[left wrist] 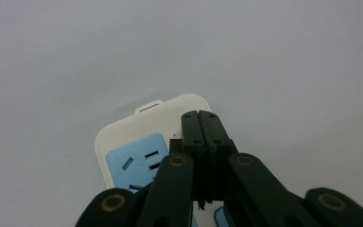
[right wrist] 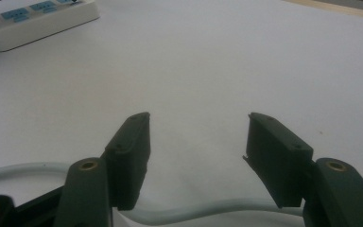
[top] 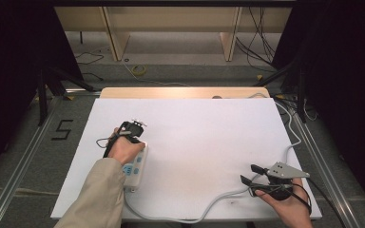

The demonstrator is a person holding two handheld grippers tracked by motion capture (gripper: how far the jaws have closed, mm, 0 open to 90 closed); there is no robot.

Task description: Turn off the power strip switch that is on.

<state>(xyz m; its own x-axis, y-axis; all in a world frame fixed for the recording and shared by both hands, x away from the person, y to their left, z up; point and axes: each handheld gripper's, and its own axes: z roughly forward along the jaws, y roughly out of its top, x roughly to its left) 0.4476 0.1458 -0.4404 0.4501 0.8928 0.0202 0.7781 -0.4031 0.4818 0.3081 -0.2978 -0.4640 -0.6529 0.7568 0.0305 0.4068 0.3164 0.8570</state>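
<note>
Nearest the lens in the left gripper view, the left gripper point(left wrist: 203, 124) is pressing its 2 black jaws flat together with nothing between them, their tips hovering over or touching the end of the white plastic power strip with pale blue socket faces point(left wrist: 134, 144); which of the 2 I cannot tell. In the high view that strip point(top: 136, 167) is lying in the lower left of the frame on the white board covering the table point(top: 209, 128), partly under the person's left hand point(top: 123, 148) and beige sleeve point(top: 97, 199). Its thick grey-white cable point(top: 209, 206) is curving along the bottom edge toward the right gripper point(top: 253, 174), which is resting at the lower right with its jaws standing wide apart and empty, the cable passing just beneath them in the right gripper view point(right wrist: 203, 208). The strip is looking rigid and fairly light, with a smooth, slippery shell, so it is likely sliding easily on the board. A grip across its 2 long sides near the middle is probably holding best; the stiff cable is likely tugging back on any move, so lifting by the cord is a poor choice.
</note>
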